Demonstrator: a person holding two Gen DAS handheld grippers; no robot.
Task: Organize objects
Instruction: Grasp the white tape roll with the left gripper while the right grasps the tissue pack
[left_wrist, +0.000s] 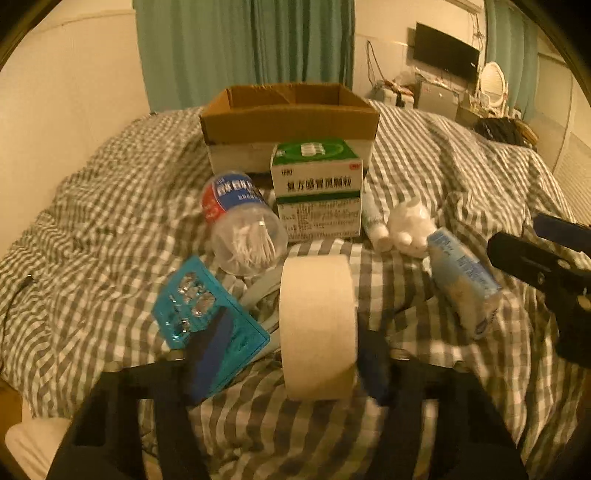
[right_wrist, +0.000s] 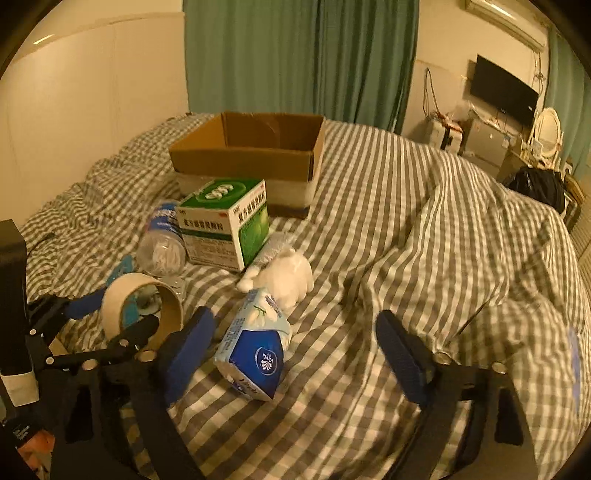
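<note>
In the left wrist view the tape roll (left_wrist: 317, 325) hides most of the left gripper's right finger, and motion blur smears the blister pack (left_wrist: 207, 321). The small print on the medicine box (left_wrist: 317, 199) is too fine to read. A white tube (left_wrist: 375, 225) lies half hidden behind that box. The frame's right edge cuts off the right gripper (left_wrist: 546, 266).

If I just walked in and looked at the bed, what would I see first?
Probably the big roll of tape standing on edge between the left gripper fingers, right up front. Behind it stands a green and white medicine box, in front of an open cardboard box on the checked blanket. The right gripper is wide open over a blue tissue pack, with a white plush toy just beyond.
</note>
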